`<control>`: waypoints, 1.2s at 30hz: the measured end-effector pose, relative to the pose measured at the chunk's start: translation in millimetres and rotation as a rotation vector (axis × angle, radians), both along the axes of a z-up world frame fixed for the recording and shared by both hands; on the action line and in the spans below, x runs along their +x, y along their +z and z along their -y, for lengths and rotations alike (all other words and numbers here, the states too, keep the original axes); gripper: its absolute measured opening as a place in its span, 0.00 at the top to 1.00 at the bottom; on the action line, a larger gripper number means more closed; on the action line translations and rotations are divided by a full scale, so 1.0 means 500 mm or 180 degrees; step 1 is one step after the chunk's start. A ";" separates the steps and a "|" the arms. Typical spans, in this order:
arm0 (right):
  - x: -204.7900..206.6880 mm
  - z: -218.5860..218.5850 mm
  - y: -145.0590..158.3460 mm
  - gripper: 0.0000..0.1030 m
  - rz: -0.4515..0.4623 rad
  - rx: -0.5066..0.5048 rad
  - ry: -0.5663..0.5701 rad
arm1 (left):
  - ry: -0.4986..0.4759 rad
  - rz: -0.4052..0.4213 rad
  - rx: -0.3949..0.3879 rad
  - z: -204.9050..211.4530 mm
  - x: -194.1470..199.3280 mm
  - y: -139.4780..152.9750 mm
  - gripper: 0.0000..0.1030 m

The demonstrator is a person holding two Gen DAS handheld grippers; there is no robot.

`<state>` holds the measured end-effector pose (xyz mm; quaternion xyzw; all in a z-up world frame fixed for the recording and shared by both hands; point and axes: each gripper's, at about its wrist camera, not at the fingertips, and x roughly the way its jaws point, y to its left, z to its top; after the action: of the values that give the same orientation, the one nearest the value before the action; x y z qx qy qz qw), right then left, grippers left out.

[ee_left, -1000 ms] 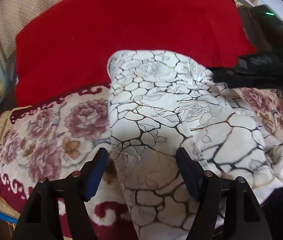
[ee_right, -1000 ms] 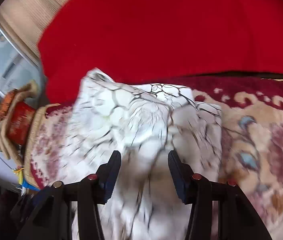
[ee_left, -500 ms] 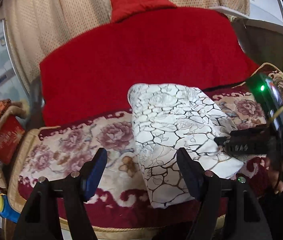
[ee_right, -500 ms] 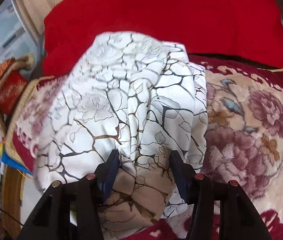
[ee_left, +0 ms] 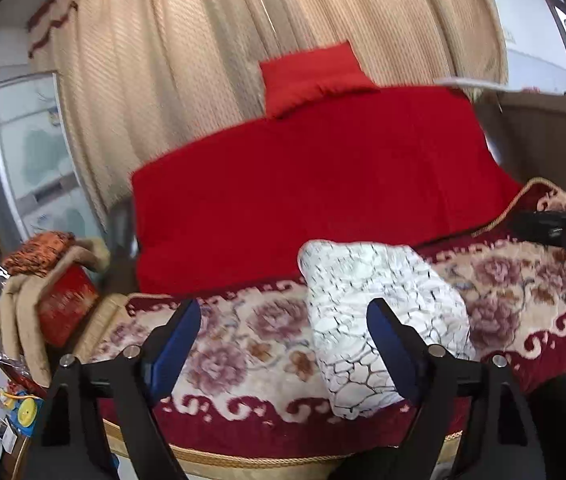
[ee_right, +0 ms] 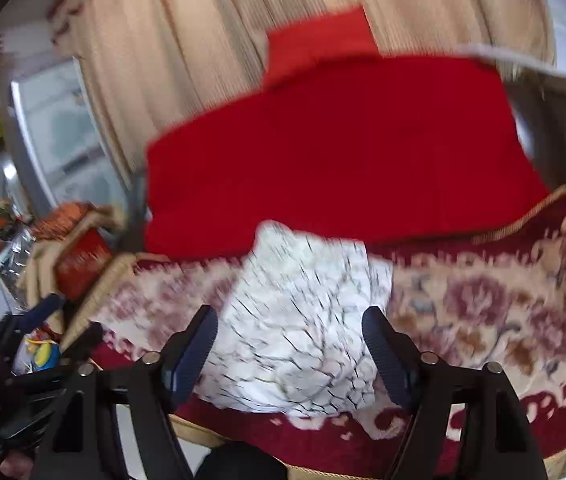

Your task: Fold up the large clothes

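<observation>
Backing off: folded garment [ee_left: 383, 320] lies on the floral sofa cover [ee_left: 243, 340].
It looks soft, light, slump-prone; I'd take it by a folded edge. Left gripper [ee_left: 283, 340] and right gripper [ee_right: 289, 344] have just been opening, jaws wide, nothing between them.

Looked like a lived-in home, a sitting room: sofa [ee_left: 323, 200] draped in red, flowered plush cover [ee_left: 243, 344] on the seat, beige curtains [ee_left: 203, 60] behind, a fridge [ee_left: 31, 160] at the left, household clutter [ee_left: 23, 280] beside it.
</observation>
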<state>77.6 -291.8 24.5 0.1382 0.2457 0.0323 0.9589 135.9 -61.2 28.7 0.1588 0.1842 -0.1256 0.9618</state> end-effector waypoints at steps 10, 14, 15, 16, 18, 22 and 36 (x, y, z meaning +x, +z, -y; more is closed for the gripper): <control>-0.249 -0.079 0.149 0.13 0.0679 -0.0289 -0.0148 | 0.0130 0.0295 -0.0282 -0.081 -0.108 0.118 0.07; -0.315 -0.134 0.166 0.11 0.0769 -0.0535 -0.0204 | 0.0231 0.0394 -0.0412 -0.116 -0.149 0.147 0.03; -0.324 -0.146 0.167 0.11 0.0736 -0.0595 -0.0211 | 0.0246 0.0408 -0.0418 -0.121 -0.153 0.150 0.03; -0.332 -0.158 0.167 0.11 0.0712 -0.0621 -0.0195 | 0.0264 0.0430 -0.0430 -0.128 -0.161 0.155 0.03; -0.339 -0.169 0.164 0.11 0.0698 -0.0576 -0.0171 | 0.0312 0.0477 -0.0454 -0.146 -0.175 0.166 0.03; -0.341 -0.188 0.152 0.11 0.0656 -0.0479 -0.0211 | 0.0411 0.0588 -0.0498 -0.175 -0.203 0.186 0.03; -0.365 -0.211 0.179 0.11 0.0820 -0.0255 -0.0344 | 0.0468 0.0792 -0.0479 -0.216 -0.265 0.221 0.03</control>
<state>-105.0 -186.1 114.2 0.1076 0.1139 -0.0119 0.9876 3.6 46.7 139.4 0.0867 0.0649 -0.0478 0.9930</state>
